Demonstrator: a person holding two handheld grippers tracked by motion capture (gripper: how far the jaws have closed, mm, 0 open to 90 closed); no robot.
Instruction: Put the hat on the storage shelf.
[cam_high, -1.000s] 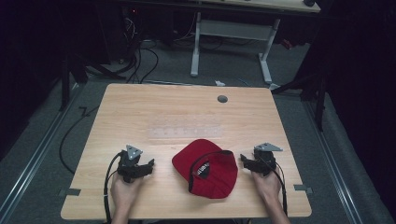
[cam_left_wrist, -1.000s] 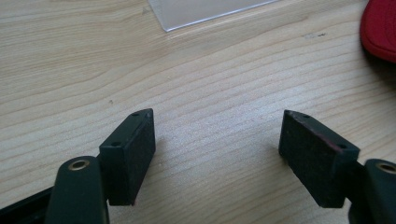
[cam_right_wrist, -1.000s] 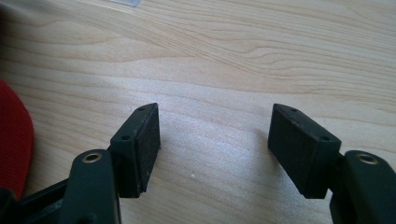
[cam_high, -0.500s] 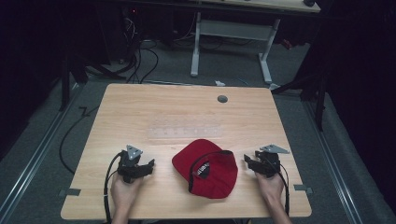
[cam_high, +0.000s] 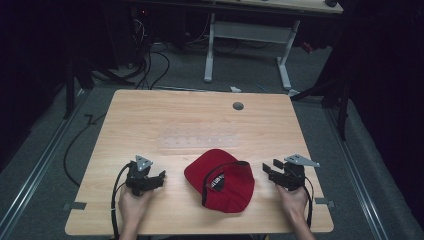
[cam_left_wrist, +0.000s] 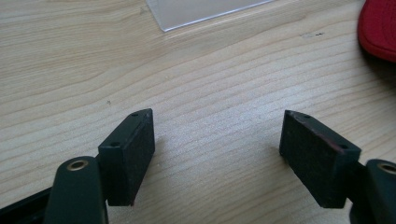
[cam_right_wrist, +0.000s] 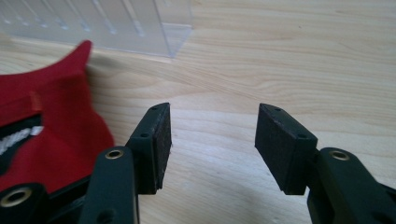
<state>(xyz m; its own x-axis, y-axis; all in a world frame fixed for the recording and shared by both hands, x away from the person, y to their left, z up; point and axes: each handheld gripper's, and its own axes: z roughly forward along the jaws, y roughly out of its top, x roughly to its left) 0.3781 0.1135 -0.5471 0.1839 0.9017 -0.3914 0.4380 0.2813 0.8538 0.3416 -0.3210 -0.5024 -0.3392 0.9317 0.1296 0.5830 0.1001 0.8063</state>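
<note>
A red cap lies upside down near the table's front edge, its inside label facing up. My left gripper rests on the wood to the cap's left, open and holding nothing. In the left gripper view the gripper has bare wood between its jaws and the cap sits at the upper right. My right gripper lies to the cap's right, also open. The right gripper view has the gripper over bare wood with the cap just left of its left jaw.
A clear plastic tray lies flat on the table behind the cap, and it also appears as the tray and the tray's edge. A round grey grommet sits near the table's far edge. A second desk's white legs stand beyond.
My right gripper has shifted slightly to the right, away from the cap. The left gripper and the cap have stayed put.
</note>
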